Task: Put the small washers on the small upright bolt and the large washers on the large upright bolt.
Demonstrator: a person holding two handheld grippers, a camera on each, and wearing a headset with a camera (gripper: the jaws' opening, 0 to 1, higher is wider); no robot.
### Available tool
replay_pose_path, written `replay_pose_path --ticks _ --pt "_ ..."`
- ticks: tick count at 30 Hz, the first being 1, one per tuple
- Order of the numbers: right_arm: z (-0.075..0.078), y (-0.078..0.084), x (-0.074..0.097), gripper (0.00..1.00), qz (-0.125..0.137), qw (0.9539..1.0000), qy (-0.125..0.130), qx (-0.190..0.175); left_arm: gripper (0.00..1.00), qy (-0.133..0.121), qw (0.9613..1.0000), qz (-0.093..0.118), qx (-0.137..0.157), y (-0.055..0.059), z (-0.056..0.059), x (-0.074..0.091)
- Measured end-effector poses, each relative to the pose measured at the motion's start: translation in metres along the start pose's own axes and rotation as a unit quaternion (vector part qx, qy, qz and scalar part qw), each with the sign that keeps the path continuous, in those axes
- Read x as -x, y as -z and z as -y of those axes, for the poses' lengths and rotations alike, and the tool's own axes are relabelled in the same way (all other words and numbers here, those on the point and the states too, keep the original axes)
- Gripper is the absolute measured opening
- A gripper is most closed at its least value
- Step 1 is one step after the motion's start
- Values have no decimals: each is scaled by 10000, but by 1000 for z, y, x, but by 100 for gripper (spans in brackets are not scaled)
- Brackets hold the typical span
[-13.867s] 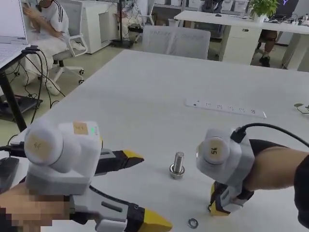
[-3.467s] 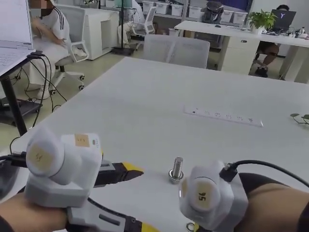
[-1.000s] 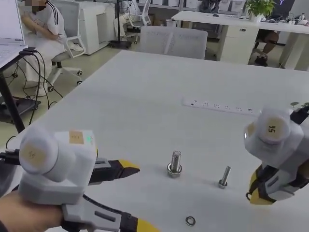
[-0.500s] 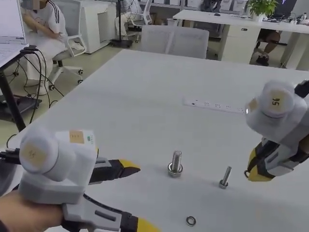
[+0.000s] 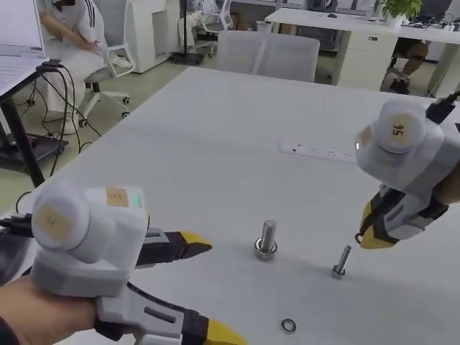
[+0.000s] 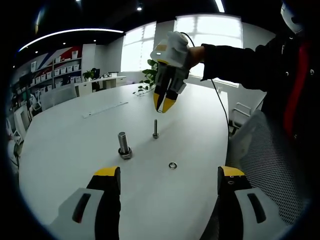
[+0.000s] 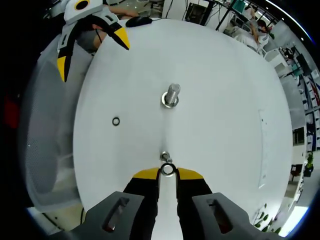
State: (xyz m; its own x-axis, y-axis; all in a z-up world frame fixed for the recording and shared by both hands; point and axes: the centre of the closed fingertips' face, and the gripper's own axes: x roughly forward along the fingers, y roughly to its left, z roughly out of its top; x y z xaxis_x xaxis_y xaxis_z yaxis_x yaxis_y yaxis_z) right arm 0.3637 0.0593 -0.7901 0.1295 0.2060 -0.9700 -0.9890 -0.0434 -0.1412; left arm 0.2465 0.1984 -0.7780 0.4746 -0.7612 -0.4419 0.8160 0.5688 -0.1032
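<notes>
Your right tool (image 5: 362, 239) is clamped on a small washer (image 7: 168, 170), poised above and just beside the small bolt (image 5: 342, 260). Your left tool (image 5: 215, 291) has its jaws apart and holds nothing, low over the worktop (image 5: 215, 144).

Risk: the small bolt is slim and free-standing. A sideways nudge from the jaw tips would likely topple it, and an off-centre release would send the washer rolling.

One loose washer (image 5: 289, 325) lies near the large bolt (image 5: 267, 239).

Surface: white and smooth, with a power strip (image 5: 320, 152) beyond the bolts.

Room: open office — chair (image 5: 267, 56), desks (image 5: 338, 21), a seated person (image 5: 72, 29).
</notes>
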Motion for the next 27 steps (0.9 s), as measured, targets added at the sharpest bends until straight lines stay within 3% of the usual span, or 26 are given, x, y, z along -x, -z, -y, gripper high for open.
replay_pose_path --ticks 15,27 --pt "5 1 -19 13 -83 9997 -179 116 79 -46 10000 -22 82 3 -3 -2" --pt "5 1 -23 13 -150 9995 -255 129 79 -59 9999 -36 114 4 -4 -2"
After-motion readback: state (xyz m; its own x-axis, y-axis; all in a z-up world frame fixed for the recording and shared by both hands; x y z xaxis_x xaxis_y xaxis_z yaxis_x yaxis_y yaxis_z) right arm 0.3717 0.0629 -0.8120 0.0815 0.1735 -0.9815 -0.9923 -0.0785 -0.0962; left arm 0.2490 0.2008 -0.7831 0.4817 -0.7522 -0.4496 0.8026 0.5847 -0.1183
